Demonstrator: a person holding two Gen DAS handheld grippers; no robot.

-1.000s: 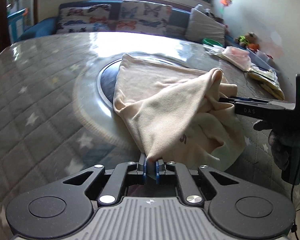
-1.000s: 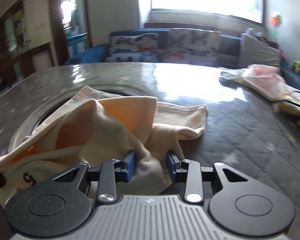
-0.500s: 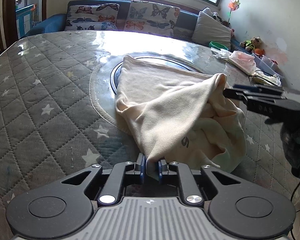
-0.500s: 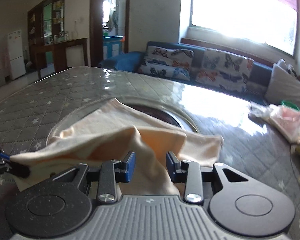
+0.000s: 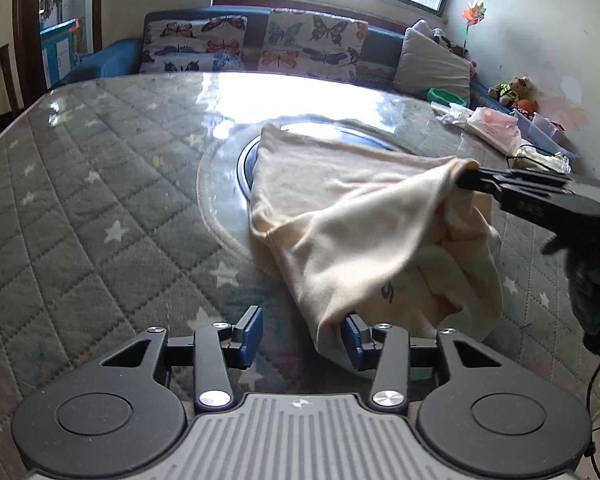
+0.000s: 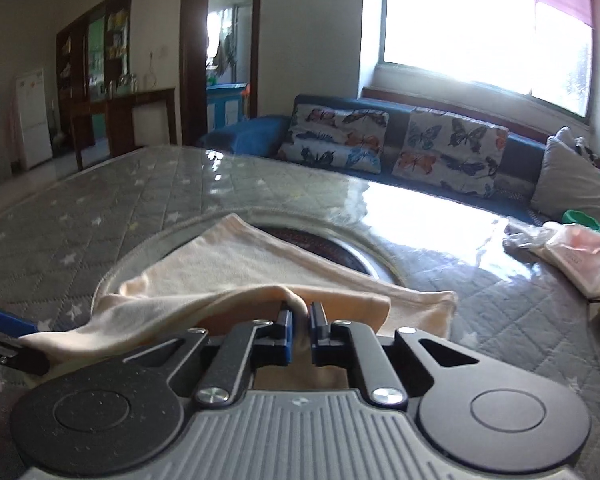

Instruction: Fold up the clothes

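Observation:
A cream garment (image 5: 340, 216) lies over the round glass turntable (image 5: 220, 168) on the grey quilted table. My left gripper (image 5: 302, 334) is open; the garment's near corner hangs against its right pad (image 5: 352, 338). My right gripper (image 6: 299, 330) is shut on a fold of the garment (image 6: 240, 264) and lifts it above the table. The right gripper also shows in the left wrist view (image 5: 470, 178) at the right, pinching the raised fold. The left gripper's blue pad (image 6: 4, 322) shows at the left edge of the right wrist view.
A pink-and-white plastic bag (image 5: 492, 126) and small clutter lie at the table's far right edge. A sofa with butterfly cushions (image 5: 260, 44) stands behind the table. A black cable (image 5: 596, 384) hangs at the right.
My left gripper has opened and let go of the garment's near corner. My right gripper has shut on a fold and raised it up and to the right.

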